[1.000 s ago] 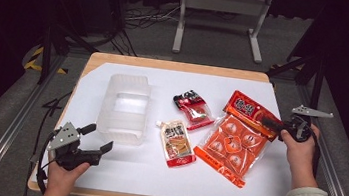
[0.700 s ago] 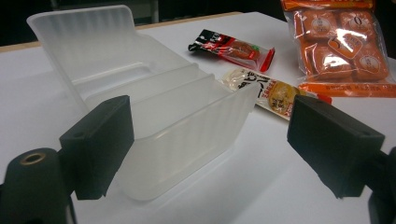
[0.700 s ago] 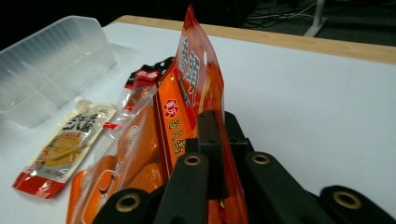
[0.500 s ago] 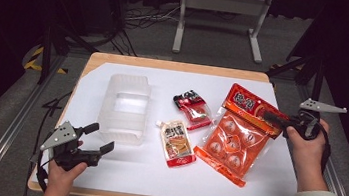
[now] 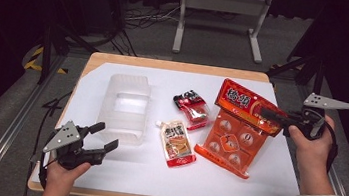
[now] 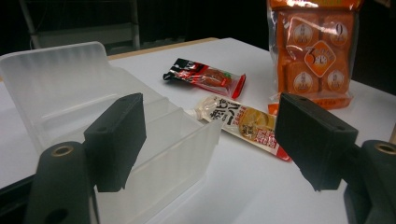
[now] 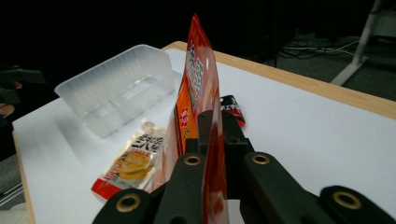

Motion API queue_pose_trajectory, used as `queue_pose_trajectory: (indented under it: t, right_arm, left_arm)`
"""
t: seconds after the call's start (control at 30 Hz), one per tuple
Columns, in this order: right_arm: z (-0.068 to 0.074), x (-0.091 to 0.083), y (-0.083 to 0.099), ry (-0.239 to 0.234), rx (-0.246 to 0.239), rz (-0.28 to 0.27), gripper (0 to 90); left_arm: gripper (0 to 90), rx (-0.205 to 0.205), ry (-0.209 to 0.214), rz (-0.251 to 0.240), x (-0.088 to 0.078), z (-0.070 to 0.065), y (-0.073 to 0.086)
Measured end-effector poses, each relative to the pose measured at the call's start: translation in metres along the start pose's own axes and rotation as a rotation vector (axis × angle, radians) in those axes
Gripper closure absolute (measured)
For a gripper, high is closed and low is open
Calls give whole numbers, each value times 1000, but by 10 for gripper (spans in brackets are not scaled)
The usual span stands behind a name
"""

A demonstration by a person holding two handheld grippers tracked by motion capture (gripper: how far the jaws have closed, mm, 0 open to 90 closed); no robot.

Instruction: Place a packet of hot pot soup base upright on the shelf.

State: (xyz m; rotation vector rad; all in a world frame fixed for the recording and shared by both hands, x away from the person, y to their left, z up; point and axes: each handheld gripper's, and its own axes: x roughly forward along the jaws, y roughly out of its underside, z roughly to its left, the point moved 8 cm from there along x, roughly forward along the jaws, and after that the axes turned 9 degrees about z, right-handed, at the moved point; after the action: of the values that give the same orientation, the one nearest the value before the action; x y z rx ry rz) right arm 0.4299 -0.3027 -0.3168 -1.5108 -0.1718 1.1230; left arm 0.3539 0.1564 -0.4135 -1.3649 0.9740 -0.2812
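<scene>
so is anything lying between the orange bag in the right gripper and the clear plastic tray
Yes. The right gripper holds the orange snack bag by its top edge, and the red-and-black packet and the spouted sauce pouch lie on the table between it and the clear plastic tray.

orange pack (image 6: 314, 51) top cut off by frame edge; print on pouch (image 5: 177, 142) too small to read.
</scene>
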Motion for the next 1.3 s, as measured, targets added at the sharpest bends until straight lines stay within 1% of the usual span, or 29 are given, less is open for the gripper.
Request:
queue_pose_trajectory:
  t: [0.03, 0.1, 0.13, 0.17, 0.2, 0.23, 0.27, 0.33, 0.43, 0.47, 0.5, 0.53, 0.6, 0.63, 0.67, 0.7, 0.8, 0.87, 0.93, 1.03, 1.07, 1.13, 1.17, 1.23, 1.3]
  right_arm:
    - [6, -2, -4, -10, -15, -3, 900]
    - [13, -4, -8, -18, -34, -6, 900]
    - [16, -5, -10, -16, -53, -6, 900]
    - [18, -5, -12, -14, -70, -6, 900]
    - [21, -6, -13, -17, -77, -7, 900]
    - [23, -7, -15, -20, -86, -9, 900]
    - [25, -8, -16, -23, -93, -10, 900]
    - [30, -9, -19, -26, -103, -12, 900]
    - [36, -10, -23, -29, -121, -13, 900]
    - [39, -10, -25, -36, -129, -11, 900]
    - [41, -10, -26, -34, -136, -8, 900]
    - [42, -11, -27, -34, -142, -8, 900]
    - [45, -11, -30, -26, -149, -6, 900]
    - [45, -12, -32, -22, -154, -8, 900]
    - [46, -12, -33, -22, -157, -10, 900]
    - [47, -13, -35, -22, -158, -12, 900]
    - [48, -15, -39, -22, -166, -21, 900]
    - [51, -16, -42, -21, -174, -24, 900]
    - [53, -17, -45, -29, -177, -26, 900]
    - [59, -16, -48, -44, -187, -26, 900]
    - [59, -16, -48, -44, -187, -26, 900]
    - [67, -14, -52, -59, -201, -28, 900]
    - [70, -13, -53, -63, -208, -30, 900]
    - [75, -12, -56, -74, -219, -34, 900]
    - [80, -10, -60, -82, -228, -38, 900]
  left_arm:
    - [258, 0, -13, 3, 1, 0, -1]
    - [277, -14, -54, 28, 4, 2, -1]
    - [281, -19, -57, 37, 5, 0, -2]
    - [276, -14, -48, 40, 6, -2, -2]
    - [276, -10, -47, 52, 7, -5, -3]
    - [277, 0, -37, 54, 8, -9, -4]
    - [280, 15, -32, 47, 9, -11, -5]
    - [278, 21, -21, 41, 10, -15, -7]
    - [282, 26, -8, 79, 12, -19, -6]
    - [285, 28, 4, 85, 12, -21, -6]
    - [290, 24, 16, 80, 13, -23, -6]
    - [300, 35, 27, 71, 13, -25, -7]
    - [318, 37, 51, 53, 15, -26, -8]
    - [309, 16, 74, 44, 17, -27, -8]
    - [281, -3, 88, 48, 18, -27, -7]
    - [248, -9, 91, 46, 20, -28, -7]
    - [166, -20, 85, 72, 26, -28, -6]
    - [126, -35, 101, 76, 29, -30, -6]
    - [100, -26, 99, 86, 32, -31, -7]
    - [77, -27, 102, 96, 34, -32, -8]
    - [68, -27, 102, 96, 34, -32, -8]
    - [60, 10, 102, 114, 37, -32, -8]
    - [52, 10, 103, 115, 38, -33, -9]
    - [36, 4, 119, 110, 41, -35, -13]
    - [18, 19, 138, 106, 44, -37, -17]
